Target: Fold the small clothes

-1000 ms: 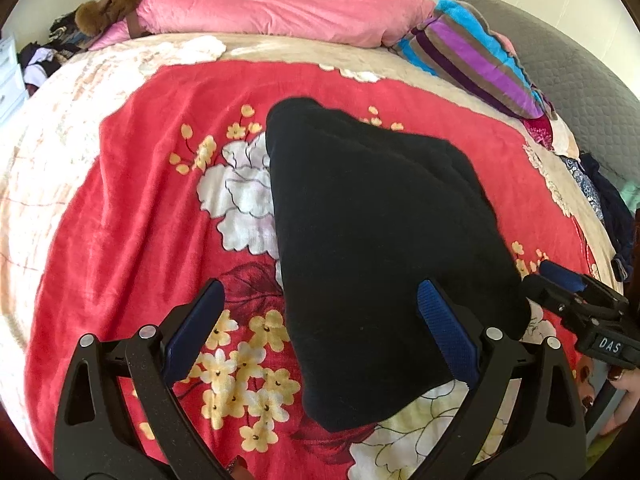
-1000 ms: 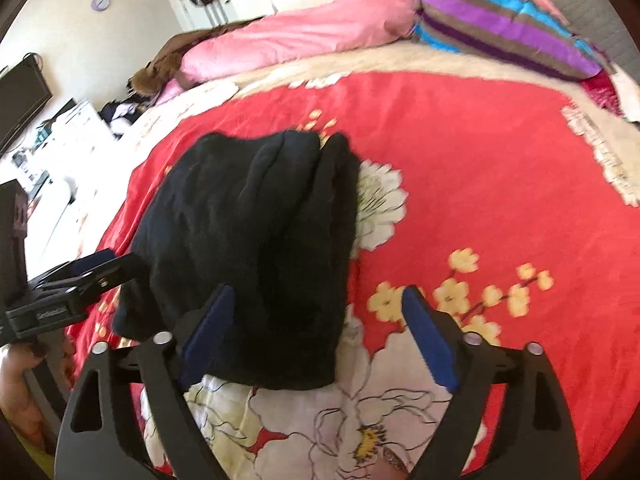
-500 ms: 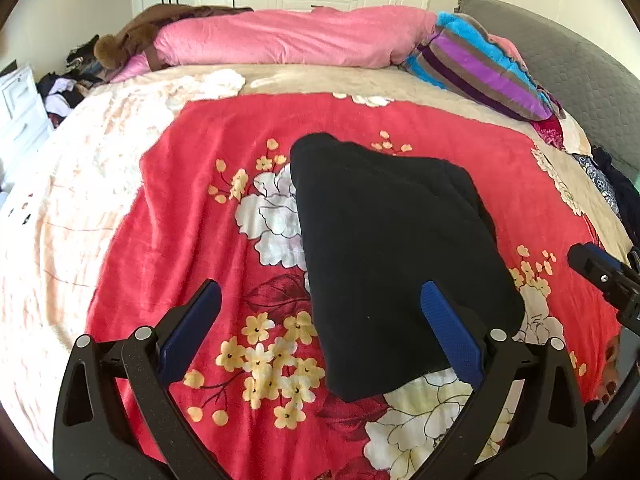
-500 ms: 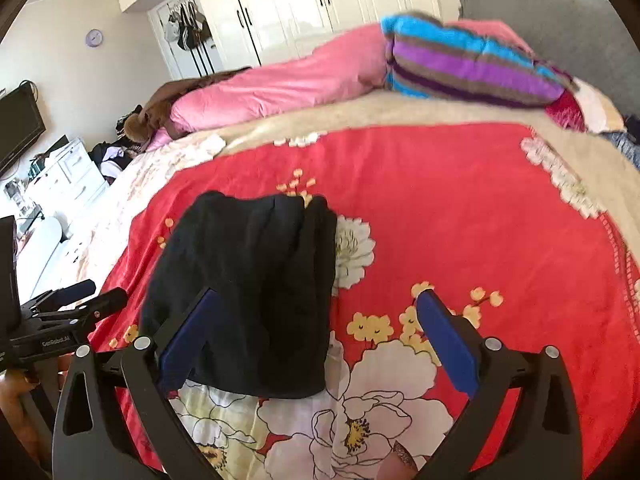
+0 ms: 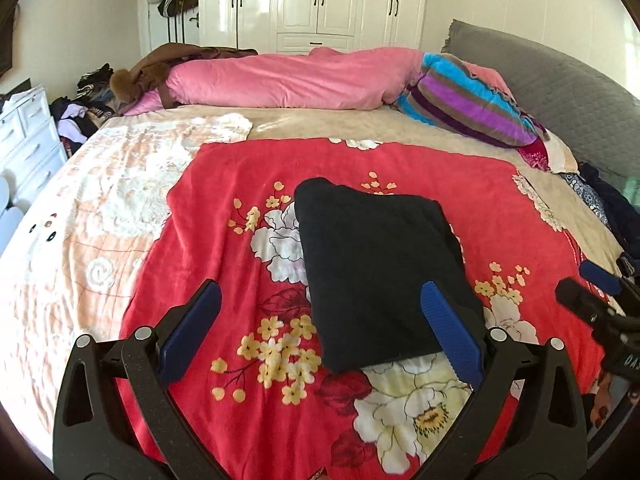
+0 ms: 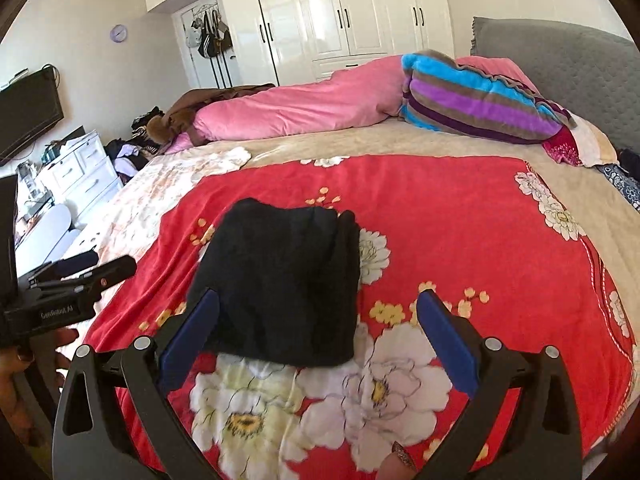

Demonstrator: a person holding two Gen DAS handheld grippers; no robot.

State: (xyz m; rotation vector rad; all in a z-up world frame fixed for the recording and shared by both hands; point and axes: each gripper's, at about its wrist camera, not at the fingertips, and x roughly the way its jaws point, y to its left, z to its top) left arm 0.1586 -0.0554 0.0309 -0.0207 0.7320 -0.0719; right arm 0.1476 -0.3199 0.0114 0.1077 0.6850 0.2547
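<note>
A folded black garment (image 5: 376, 264) lies flat on the red floral blanket (image 5: 224, 208) on the bed; it also shows in the right wrist view (image 6: 284, 280). My left gripper (image 5: 320, 308) is open and empty, held above the blanket near the garment's near edge. My right gripper (image 6: 318, 312) is open and empty, also short of the garment. The right gripper shows at the right edge of the left wrist view (image 5: 600, 304), and the left gripper at the left edge of the right wrist view (image 6: 76, 284).
A pink duvet (image 5: 288, 80) and a striped pillow (image 5: 468, 100) lie at the bed's far side, by a grey headboard (image 5: 560, 80). A white dresser (image 5: 28, 140) and a clothes pile (image 5: 84, 108) stand left. Dark clothes (image 5: 616, 208) lie right.
Both grippers have pulled back and up from the black garment, which now looks smaller and farther. The garment has stayed folded and has not moved.
</note>
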